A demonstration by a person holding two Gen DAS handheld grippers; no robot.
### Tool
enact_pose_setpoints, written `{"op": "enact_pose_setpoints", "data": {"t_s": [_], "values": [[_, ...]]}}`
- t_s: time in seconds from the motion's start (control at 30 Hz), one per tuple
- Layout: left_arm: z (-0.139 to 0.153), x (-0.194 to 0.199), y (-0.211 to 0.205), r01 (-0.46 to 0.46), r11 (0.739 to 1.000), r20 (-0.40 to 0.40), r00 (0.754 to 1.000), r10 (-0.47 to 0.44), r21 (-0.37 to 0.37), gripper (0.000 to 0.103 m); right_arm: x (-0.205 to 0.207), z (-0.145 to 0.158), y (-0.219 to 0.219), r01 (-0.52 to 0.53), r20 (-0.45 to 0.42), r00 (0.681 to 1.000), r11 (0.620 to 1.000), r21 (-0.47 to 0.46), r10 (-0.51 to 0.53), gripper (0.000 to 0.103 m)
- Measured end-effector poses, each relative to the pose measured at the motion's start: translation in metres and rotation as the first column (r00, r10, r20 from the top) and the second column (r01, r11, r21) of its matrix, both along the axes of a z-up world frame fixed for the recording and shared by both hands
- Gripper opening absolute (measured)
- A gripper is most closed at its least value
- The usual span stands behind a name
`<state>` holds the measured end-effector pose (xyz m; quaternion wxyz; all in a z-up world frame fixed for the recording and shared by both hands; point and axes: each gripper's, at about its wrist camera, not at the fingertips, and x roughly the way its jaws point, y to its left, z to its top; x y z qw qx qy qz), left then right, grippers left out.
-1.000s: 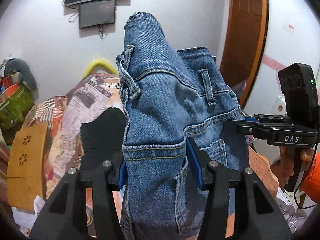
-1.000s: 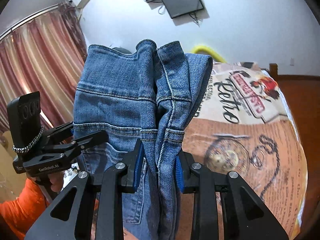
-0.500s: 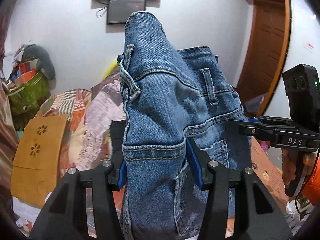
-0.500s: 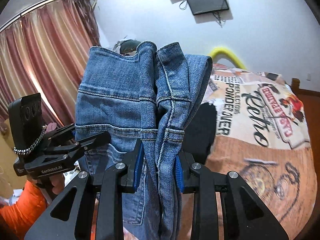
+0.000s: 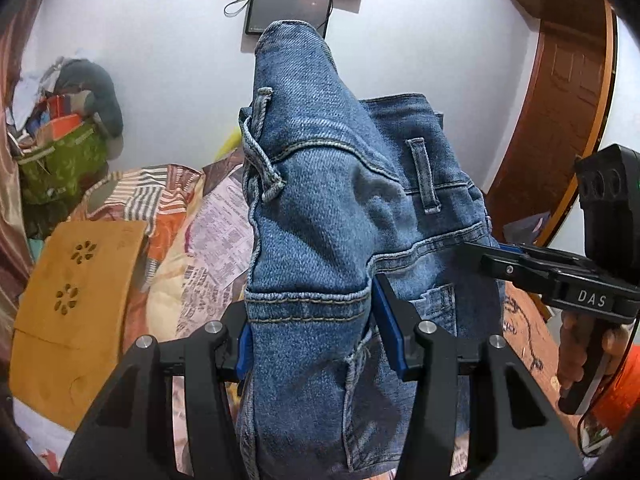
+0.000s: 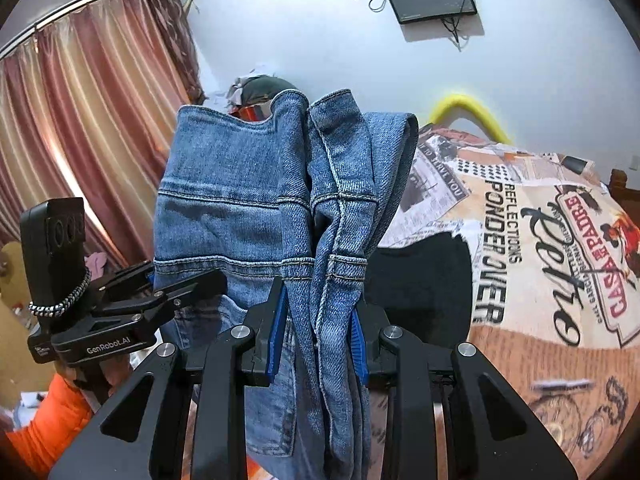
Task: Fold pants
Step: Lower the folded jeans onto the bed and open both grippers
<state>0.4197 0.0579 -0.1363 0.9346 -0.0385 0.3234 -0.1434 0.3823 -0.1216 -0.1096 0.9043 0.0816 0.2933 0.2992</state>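
Both grippers have swung sideways across the bed [image 6: 520, 240]. Left gripper [image 5: 312, 332] and right gripper [image 6: 318, 332] clench the jeans [image 5: 340, 208] waistband at 12 o'clock. Carrying step; next, lower flat.

The left gripper [image 5: 316, 328] and the right gripper [image 6: 318, 330] are each clamping bunched denim at lower centre of their frames, pointing slightly downward.

Printed bedspread [image 6: 532, 240], black garment [image 6: 420, 276] on it, striped curtain [image 6: 80, 120], wall screen [image 5: 289, 8], wooden door [image 5: 560, 120], green bag [image 5: 60, 164]
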Motion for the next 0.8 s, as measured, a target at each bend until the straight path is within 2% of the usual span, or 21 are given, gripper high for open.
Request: {"op": "enact_pose_setpoints", "data": {"t_s": [0.3,0.47,0.53,0.57,0.63,0.7,0.77,0.8], "values": [[-0.021,0.066,-0.009,0.038,0.997,-0.033,0.999,-0.041,-0.070,0.051,0.046,0.000,-0.009,0.084,0.006,0.996,0.995,-0.048,-0.084,0.026],[-0.052,0.106,-0.017,0.051,0.997,-0.063,0.997,-0.054,-0.059,0.051,0.083,-0.024,-0.020,0.123,-0.026,0.992,0.990,-0.064,-0.125,0.026],[-0.076,0.123,-0.016,0.045,0.997,-0.120,0.991,-0.052,-0.063,0.051,0.102,-0.047,-0.022,0.131,-0.071,0.988,0.989,-0.062,-0.135,0.026],[-0.093,0.135,-0.011,0.035,0.996,-0.169,0.984,-0.049,-0.088,0.051,0.110,-0.058,-0.022,0.136,-0.090,0.986,0.989,-0.060,-0.141,0.028],[-0.125,0.151,0.002,-0.019,0.991,-0.263,0.965,-0.017,-0.134,0.051,0.125,-0.085,-0.024,0.159,-0.134,0.977,0.985,-0.066,-0.167,0.028],[-0.150,0.160,0.014,-0.054,0.988,-0.333,0.943,0.002,-0.146,0.051,0.138,-0.109,-0.028,0.163,-0.198,0.965,0.985,-0.055,-0.170,0.028],[-0.162,0.162,0.018,-0.066,0.993,-0.346,0.938,0.026,-0.103,0.051,0.143,-0.120,-0.030,0.158,-0.230,0.959,0.986,-0.052,-0.165,0.028],[-0.164,0.161,0.018,-0.053,0.993,-0.343,0.939,0.014,-0.106,0.051,0.143,-0.122,-0.032,0.146,-0.223,0.963,0.988,-0.047,-0.152,0.028]]}}
